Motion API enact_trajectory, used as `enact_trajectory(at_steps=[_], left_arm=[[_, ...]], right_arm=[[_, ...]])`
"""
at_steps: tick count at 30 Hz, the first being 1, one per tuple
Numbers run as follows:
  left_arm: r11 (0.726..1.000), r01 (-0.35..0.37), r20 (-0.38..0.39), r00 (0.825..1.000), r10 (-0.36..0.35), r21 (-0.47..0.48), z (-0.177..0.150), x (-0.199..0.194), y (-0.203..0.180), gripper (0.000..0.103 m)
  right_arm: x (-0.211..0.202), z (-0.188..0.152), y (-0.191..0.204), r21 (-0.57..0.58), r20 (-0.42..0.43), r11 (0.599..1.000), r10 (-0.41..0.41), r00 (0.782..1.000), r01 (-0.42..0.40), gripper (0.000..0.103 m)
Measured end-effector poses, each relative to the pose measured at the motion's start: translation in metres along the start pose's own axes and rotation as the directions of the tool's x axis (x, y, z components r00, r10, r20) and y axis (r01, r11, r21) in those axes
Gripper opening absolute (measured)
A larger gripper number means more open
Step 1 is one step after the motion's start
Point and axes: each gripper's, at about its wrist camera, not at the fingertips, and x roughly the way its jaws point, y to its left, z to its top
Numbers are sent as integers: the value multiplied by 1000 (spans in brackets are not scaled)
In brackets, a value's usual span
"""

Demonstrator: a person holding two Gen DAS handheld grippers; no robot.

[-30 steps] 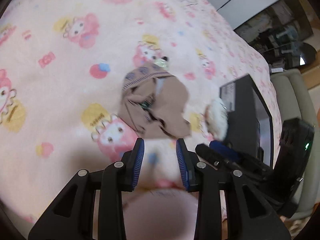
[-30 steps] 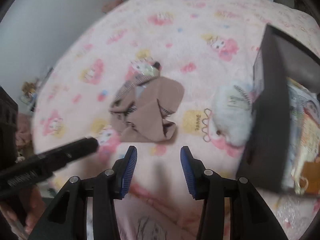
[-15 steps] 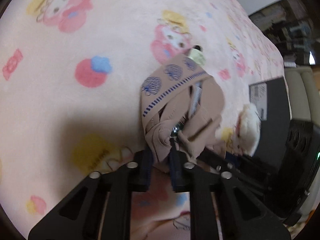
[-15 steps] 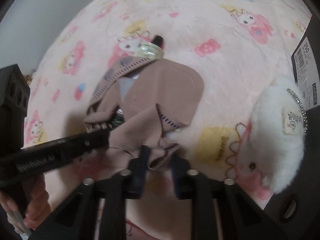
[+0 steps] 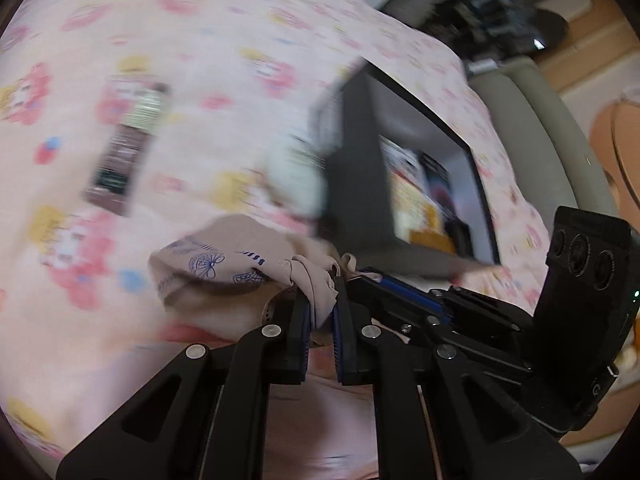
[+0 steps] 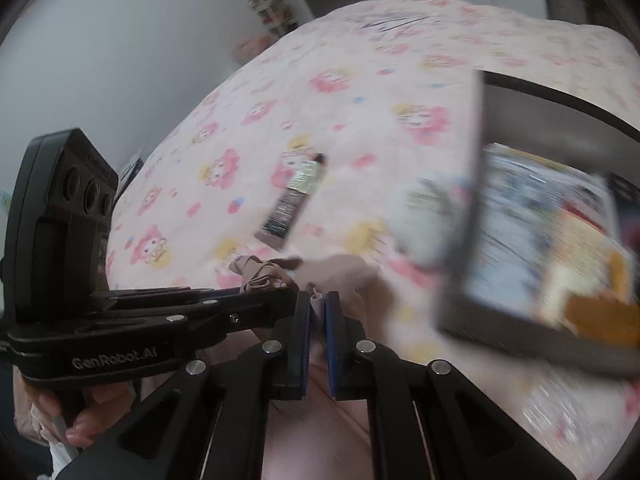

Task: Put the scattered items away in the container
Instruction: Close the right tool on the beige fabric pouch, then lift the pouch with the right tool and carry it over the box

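On the pink cartoon-print blanket [image 5: 224, 40], a dark tube [image 5: 128, 144] lies far left. The left gripper [image 5: 322, 312] pinches one bunched edge of the beige pouch [image 5: 224, 264], lifted just off the blanket; the right gripper [image 6: 318, 312] pinches its other edge. A white plush [image 5: 296, 176] sits against the dark container [image 5: 356, 176] at right, which holds printed packets.

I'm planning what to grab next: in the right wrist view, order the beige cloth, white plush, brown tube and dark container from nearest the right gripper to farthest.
1. Beige cloth: clamped in the right gripper.
2. Brown tube up-left and white plush up-right: too close to call.
3. Dark container: right side, just behind the plush.
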Motion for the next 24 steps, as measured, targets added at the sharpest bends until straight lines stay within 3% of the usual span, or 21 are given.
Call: enact_trajectory(at_steps=[6, 8, 10, 12, 17, 20, 24], left_arm=[[996, 33, -78, 997, -26, 84, -19, 48, -69, 8], [991, 53, -93, 995, -42, 120, -23, 56, -88, 10], [992, 22, -72, 997, -13, 124, -19, 58, -92, 18], [994, -7, -54, 998, 13, 110, -16, 55, -86, 28], [1000, 21, -48, 999, -21, -7, -9, 50, -37, 36], [998, -60, -50, 997, 58, -30, -5, 52, -20, 37], [985, -159, -146, 978, 149, -59, -3, 78, -4, 37]], right_arm=[[-38, -39, -54, 89, 1, 993, -83, 997, 82, 5], [-45, -47, -69, 102, -18, 990, -99, 995, 100, 10], [-47, -55, -82, 108, -43, 987, -113, 993, 117, 25], [-52, -62, -92, 110, -45, 987, -114, 992, 119, 34], [-43, -61, -98, 136, -30, 990, -38, 999, 42, 46], [-20, -59, -99, 146, -57, 988, -50, 997, 58, 47], [26, -61, -107, 152, -157, 982, -91, 983, 115, 47]])
